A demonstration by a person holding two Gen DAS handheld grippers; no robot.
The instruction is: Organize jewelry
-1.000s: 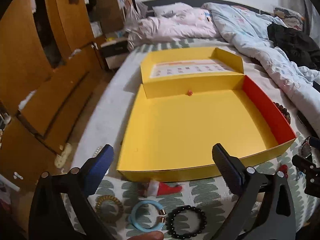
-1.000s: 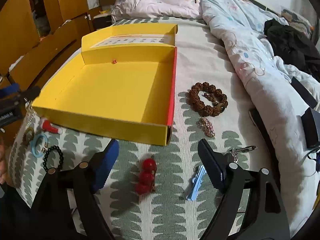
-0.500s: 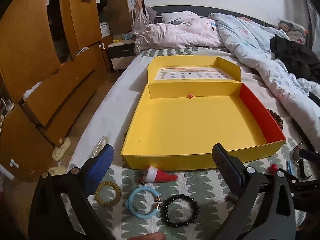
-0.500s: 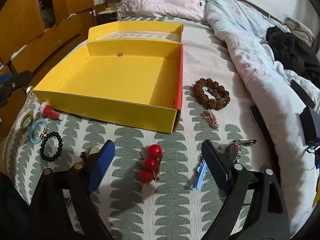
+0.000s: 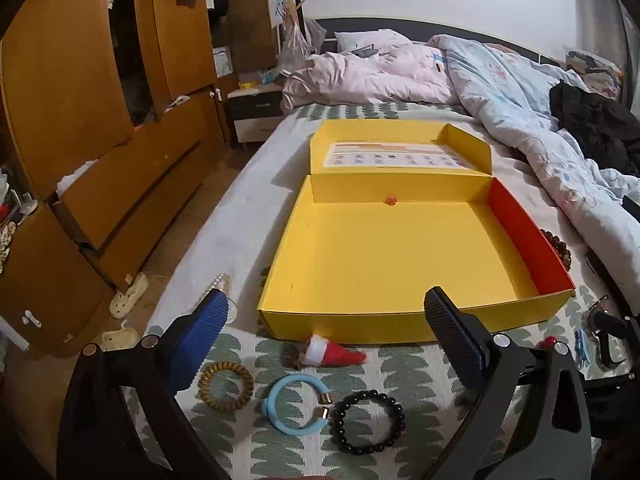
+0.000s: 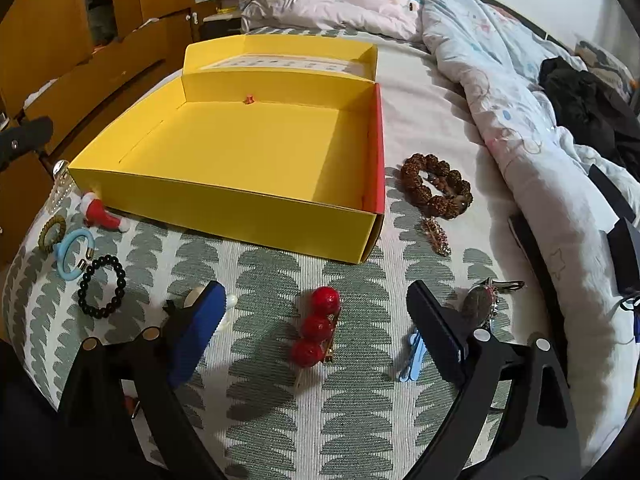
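The open yellow cardboard box [image 6: 248, 160] with one red inner wall sits on the bed [image 6: 280, 272], holding only a tiny orange speck [image 5: 391, 200] at its far wall. The right claw [image 6: 316, 320] hangs released, a hair clip of three red balls [image 6: 316, 326] lying between its fingers. The left claw [image 5: 326, 320] is spread too; a light blue open bangle [image 5: 296, 404], a black bead bracelet [image 5: 368, 422] and a coiled mustard hair tie [image 5: 226, 386] lie just before it, near the bed's front edge.
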